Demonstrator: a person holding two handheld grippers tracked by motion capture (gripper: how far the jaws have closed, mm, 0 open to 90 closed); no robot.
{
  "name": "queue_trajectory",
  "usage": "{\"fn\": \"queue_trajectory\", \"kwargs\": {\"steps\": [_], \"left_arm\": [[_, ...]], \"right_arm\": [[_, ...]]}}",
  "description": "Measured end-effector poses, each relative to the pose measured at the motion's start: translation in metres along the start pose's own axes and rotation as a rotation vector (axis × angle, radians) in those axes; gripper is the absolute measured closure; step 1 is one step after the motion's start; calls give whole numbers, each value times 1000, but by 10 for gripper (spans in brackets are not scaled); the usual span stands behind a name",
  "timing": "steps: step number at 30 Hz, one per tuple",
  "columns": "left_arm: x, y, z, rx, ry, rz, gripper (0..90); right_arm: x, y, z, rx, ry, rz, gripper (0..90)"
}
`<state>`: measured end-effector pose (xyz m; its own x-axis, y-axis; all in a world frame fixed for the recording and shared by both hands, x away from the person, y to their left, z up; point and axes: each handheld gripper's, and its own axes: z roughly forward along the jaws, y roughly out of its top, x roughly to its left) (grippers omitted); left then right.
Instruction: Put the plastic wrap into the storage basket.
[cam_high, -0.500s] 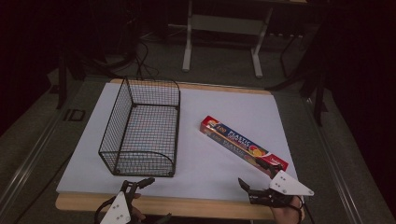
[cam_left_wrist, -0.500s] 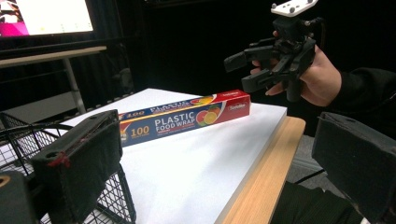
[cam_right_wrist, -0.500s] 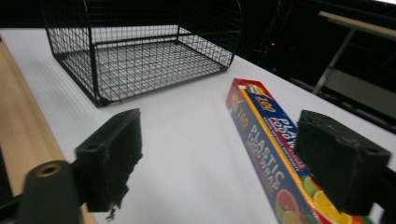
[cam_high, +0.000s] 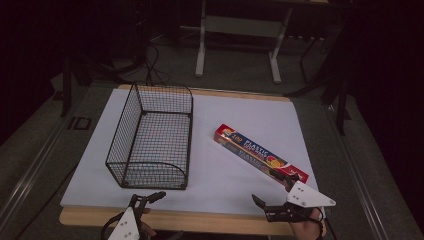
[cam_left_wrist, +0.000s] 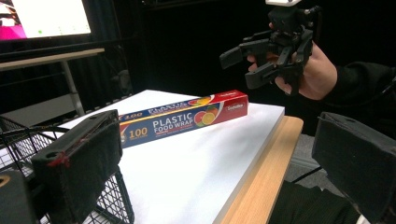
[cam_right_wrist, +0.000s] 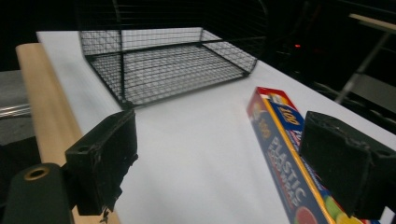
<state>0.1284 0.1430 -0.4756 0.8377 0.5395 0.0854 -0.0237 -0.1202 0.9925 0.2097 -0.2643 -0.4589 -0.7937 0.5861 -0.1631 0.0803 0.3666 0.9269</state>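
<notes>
1 wire basket | 1 plastic wrap box | left tool, right tool: jaws apart; nothing held

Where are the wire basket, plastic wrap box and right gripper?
wire basket (cam_high: 159, 131): high view, mesh floor.
plastic wrap box (cam_high: 252, 152): high view, blue top face.
right gripper (cam_high: 272, 197): high view, midway between its open fingertips.

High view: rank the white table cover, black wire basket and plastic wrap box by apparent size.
1. White rectangular table cover.
2. Black wire mesh basket.
3. Long red-and-blue plastic food wrap box, clearly the smallest.
</notes>
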Motion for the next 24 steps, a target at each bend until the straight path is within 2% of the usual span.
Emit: {"fn": "queue_trajectory", "kwargs": {"steps": [8, 13, 17, 18, 24], "left_arm": [[0, 0, 1, 9, -7, -3, 22], [0, -1, 1, 12, -8, -2, 22], [1, -1, 1, 12, -8, -4, 22], [1, -1, 1, 13, -8, -4, 22], [1, -1, 2, 17, -10, -7, 22]], "right_arm": [[-3, 5, 2, -15, -3, -23, 112], [-14, 8, 4, 0, -1, -41, 112], [-23, 8, 9, 40, 14, -58, 132], [-26, 8, 10, 50, 4, -64, 133], [-38, 10, 14, 52, -4, -48, 135]]}}
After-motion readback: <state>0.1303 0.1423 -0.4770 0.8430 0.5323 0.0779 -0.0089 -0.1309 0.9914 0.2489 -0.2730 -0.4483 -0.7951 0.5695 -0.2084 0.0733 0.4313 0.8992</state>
